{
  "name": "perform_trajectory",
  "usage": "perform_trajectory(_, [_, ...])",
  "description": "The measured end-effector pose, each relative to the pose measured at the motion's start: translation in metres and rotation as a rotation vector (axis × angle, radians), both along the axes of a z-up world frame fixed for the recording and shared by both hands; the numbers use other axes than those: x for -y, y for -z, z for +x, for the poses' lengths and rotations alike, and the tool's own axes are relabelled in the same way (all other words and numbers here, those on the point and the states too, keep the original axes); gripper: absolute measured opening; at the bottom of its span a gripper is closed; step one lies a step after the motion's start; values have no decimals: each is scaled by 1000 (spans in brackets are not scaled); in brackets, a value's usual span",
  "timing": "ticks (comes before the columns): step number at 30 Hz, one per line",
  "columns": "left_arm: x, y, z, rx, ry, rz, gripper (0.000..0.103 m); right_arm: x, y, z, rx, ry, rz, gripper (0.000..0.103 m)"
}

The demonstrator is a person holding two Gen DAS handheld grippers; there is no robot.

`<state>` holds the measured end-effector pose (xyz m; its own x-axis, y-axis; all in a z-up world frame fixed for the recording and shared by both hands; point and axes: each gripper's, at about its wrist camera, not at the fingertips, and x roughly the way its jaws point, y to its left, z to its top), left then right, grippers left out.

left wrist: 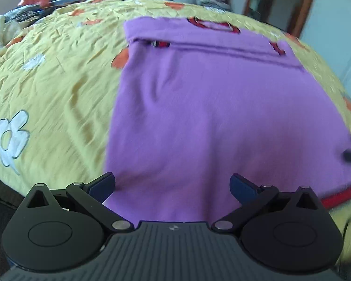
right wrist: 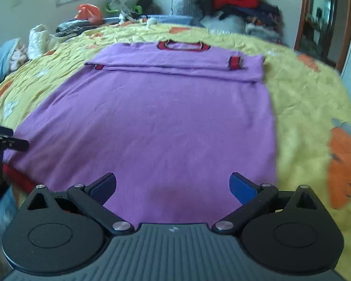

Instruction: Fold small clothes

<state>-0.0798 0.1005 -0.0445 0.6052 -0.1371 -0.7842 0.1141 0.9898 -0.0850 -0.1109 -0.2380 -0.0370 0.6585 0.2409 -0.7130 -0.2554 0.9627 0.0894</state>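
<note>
Well, the purple shirt (right wrist: 152,117) lies spread flat on the yellow flowered bedspread (right wrist: 304,98), its sleeves already folded across the chest so the red cuffs (right wrist: 235,63) sit near the red collar (right wrist: 182,45). It looks like a soft, thin knit, light and limp, the sort that will sag and drag rather than hold any shape, so I'd guess it wants lifting at two corners at once. The red hem (left wrist: 339,195) at the near edge seems the natural place to pinch, being a firmer band. The left gripper (left wrist: 173,185) hovers over the near left part of the shirt with its jaws spread wide and nothing between them; the right gripper (right wrist: 173,185) is likewise parted and empty over the near right part. The quilted bedspread is crinkled and should give little grip against the cloth.
</note>
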Motion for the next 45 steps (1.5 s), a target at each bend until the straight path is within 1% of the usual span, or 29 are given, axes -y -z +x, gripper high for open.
perform_trajectory(1, [10, -2, 3, 15, -23, -3, 103, -6, 4, 9, -1, -10, 8, 103])
perform_trajectory(3, [32, -2, 10, 35, -50, 22, 103, -16, 13, 23, -1, 7, 10, 103])
perform_trajectory(5, [45, 7, 20, 0, -83, 32, 103, -23, 22, 32, -26, 14, -6, 103])
perform_trajectory(6, [48, 13, 25, -25, -97, 34, 103, -28, 25, 28, -2, 12, -51, 103])
perform_trajectory(7, [54, 16, 24, -1, -106, 77, 103, -31, 27, 24, 15, 4, -77, 103])
perform_trajectory(8, [57, 18, 23, 5, -104, 96, 103, -29, 28, 19, 24, 11, -66, 103])
perform_trajectory(9, [57, 18, 21, 13, -106, 96, 103, -26, 30, 16, 31, 21, -49, 103])
perform_trajectory(11, [56, 19, 21, 15, -102, 95, 103, -23, 34, 6, 55, 22, -56, 103])
perform_trajectory(16, [56, 20, 20, 27, -88, 96, 103, -15, 33, -9, 53, 44, -52, 103])
perform_trajectory(28, [54, 21, 20, 31, -65, 96, 103, -2, 31, -37, 39, 52, -58, 103])
perform_trajectory(41, [54, 21, 18, 31, -59, 95, 103, 10, 31, -67, 44, 75, -62, 103])
perform_trajectory(42, [54, 21, 18, 31, -57, 95, 103, 10, 31, -69, 40, 72, -69, 103])
perform_trajectory(45, [54, 20, 16, 27, -51, 95, 103, 9, 23, -66, -24, 81, -83, 103])
